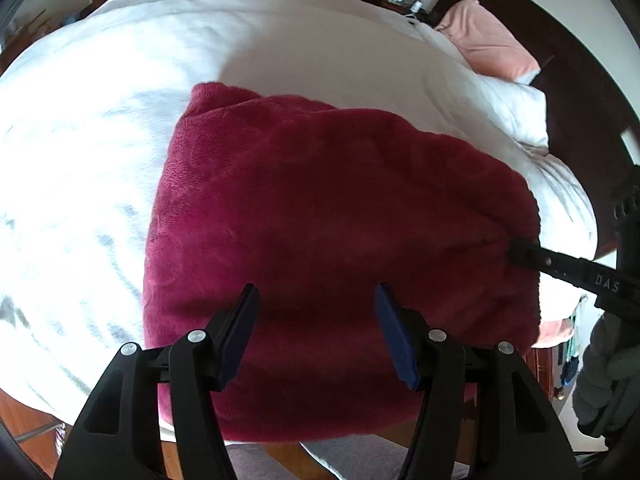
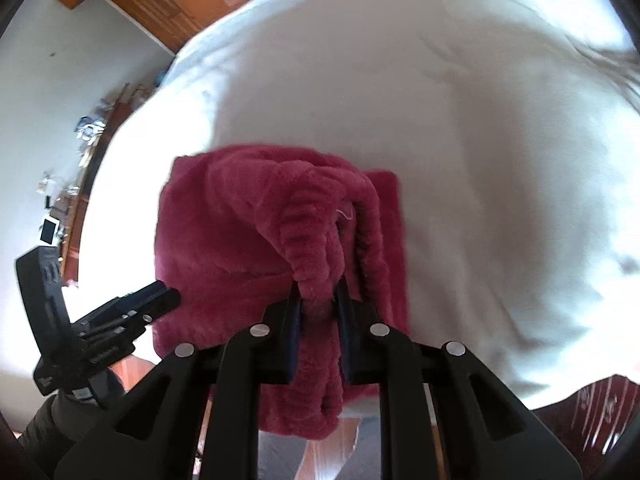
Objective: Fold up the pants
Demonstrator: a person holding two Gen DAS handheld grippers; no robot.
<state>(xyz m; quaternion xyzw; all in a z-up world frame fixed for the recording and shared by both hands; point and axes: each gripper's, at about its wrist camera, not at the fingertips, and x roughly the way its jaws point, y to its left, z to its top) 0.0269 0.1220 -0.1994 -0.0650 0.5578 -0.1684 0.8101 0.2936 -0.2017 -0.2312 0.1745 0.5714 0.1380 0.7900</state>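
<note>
Left wrist view: a white duvet (image 1: 280,40) covers the bed, pink pillow (image 1: 488,40) against the dark headboard. The folded crimson pants (image 1: 320,208) lie near the bed's front edge, bare duvet beyond. The left gripper (image 1: 316,332) hovers open, empty.
Right wrist view: the right gripper (image 2: 318,336) pinches the pants' ribbed waistband (image 2: 316,272); wooden floor (image 2: 168,4) beyond the bed
</note>
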